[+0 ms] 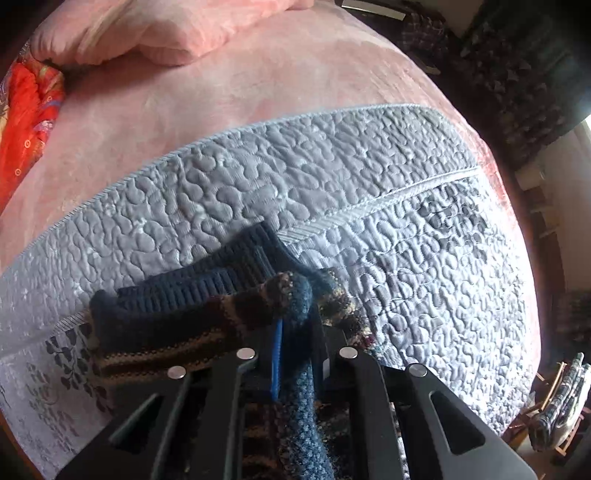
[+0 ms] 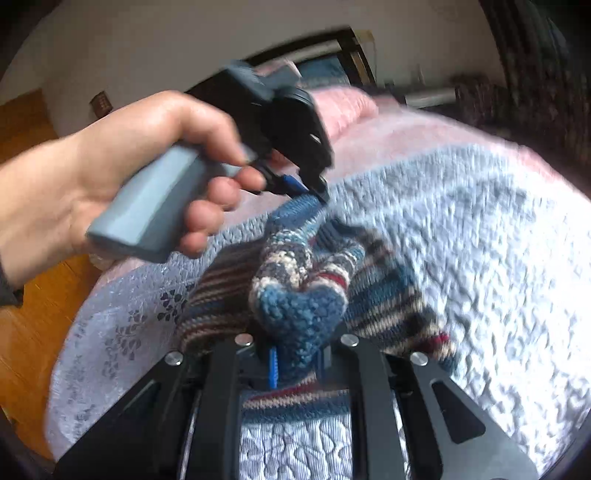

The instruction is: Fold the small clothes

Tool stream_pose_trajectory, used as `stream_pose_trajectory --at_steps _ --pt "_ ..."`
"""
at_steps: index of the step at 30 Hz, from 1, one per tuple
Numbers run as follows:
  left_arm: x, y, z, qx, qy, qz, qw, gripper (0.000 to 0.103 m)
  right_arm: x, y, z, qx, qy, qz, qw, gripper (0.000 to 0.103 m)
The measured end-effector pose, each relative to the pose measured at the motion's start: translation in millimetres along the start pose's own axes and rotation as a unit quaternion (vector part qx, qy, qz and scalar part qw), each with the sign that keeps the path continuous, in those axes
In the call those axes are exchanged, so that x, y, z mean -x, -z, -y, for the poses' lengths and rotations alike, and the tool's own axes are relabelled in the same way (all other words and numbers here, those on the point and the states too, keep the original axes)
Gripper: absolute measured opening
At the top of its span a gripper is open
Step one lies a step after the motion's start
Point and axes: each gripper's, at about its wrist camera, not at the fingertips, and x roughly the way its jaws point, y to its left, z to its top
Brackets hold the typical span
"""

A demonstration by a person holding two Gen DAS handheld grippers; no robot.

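Observation:
A small striped knit garment (image 2: 299,280) in blue, brown, cream and red hangs bunched above the grey quilted mat (image 2: 461,236). My right gripper (image 2: 297,363) is shut on its thick blue knit edge. My left gripper (image 1: 297,354) is shut on another part of the same garment (image 1: 229,306), whose dark navy ribbed part drapes to the left. In the right wrist view a hand (image 2: 122,155) holds the left gripper (image 2: 312,192) by its grey handle, its tips clamped on the garment's top edge. The garment stretches between the two grippers.
The grey quilted mat (image 1: 332,177) lies on a pink bedspread (image 1: 184,99). A pink pillow (image 1: 140,33) and red fabric (image 1: 26,110) lie at the far left. Wooden floor (image 2: 29,295) shows left of the bed. Dark curtains (image 1: 517,74) hang at right.

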Motion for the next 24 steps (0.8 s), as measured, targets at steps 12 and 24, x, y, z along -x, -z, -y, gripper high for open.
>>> stream_pose_trajectory --at_steps 12,24 --pt "25.4 28.1 -14.5 -0.031 0.055 0.106 0.9924 0.059 -54.8 20.6 124.7 -0.238 -0.218 -0.163 0.932 0.074" --pt "34.4 108.0 -87.5 0.029 0.202 0.105 0.9734 0.062 -133.9 -52.3 119.8 -0.195 -0.267 -0.294 0.897 0.080"
